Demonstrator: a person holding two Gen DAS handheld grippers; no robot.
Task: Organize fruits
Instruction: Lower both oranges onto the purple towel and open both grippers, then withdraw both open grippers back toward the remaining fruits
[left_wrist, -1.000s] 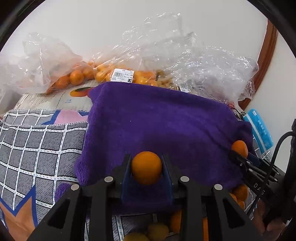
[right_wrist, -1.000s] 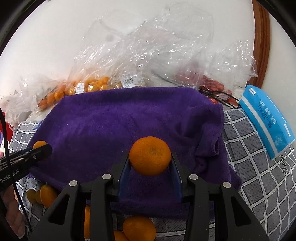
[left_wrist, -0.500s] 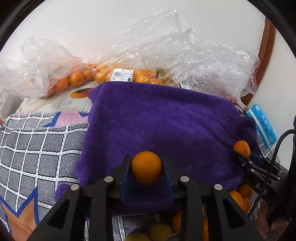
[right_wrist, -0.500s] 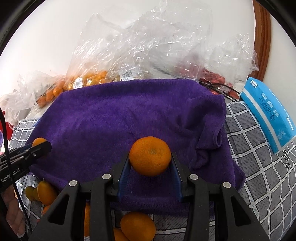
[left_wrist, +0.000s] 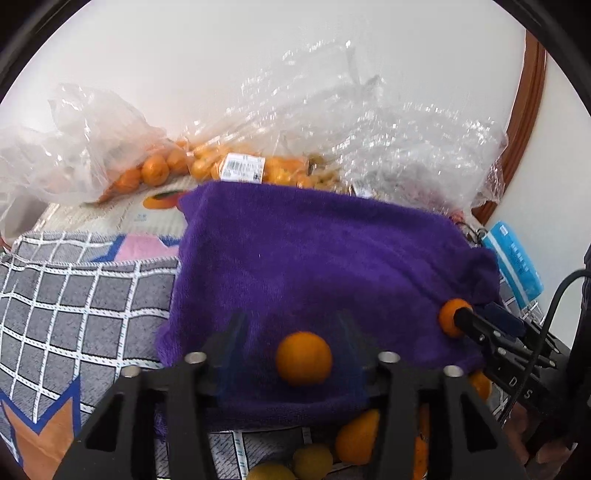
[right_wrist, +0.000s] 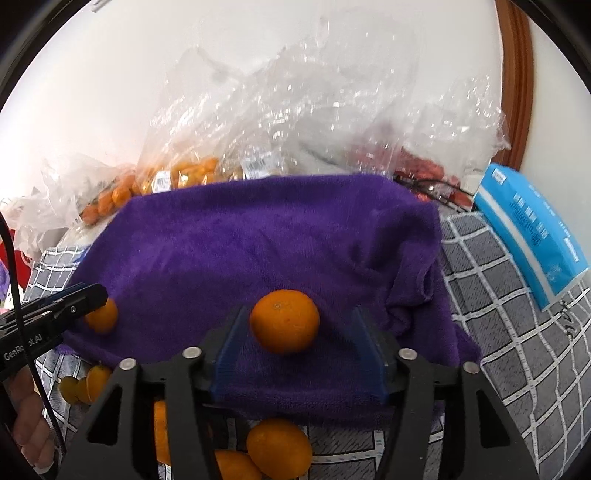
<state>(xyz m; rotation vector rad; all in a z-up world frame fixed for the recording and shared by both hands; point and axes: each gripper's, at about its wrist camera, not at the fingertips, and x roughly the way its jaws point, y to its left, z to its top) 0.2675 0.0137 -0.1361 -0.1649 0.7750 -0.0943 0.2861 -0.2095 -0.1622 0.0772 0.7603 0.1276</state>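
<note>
Both tongs (left_wrist: 291, 339) (right_wrist: 301, 328) opening (angled downward).

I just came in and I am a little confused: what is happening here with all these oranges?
A person holds a claw in each hand and is setting small oranges on a purple towel. Both claws are opening. The left claw has an orange between its parted fingers, and the right claw likewise has its orange; neither is gripped. More oranges lie loose below the towel's near edge, others in plastic bags behind.
</note>
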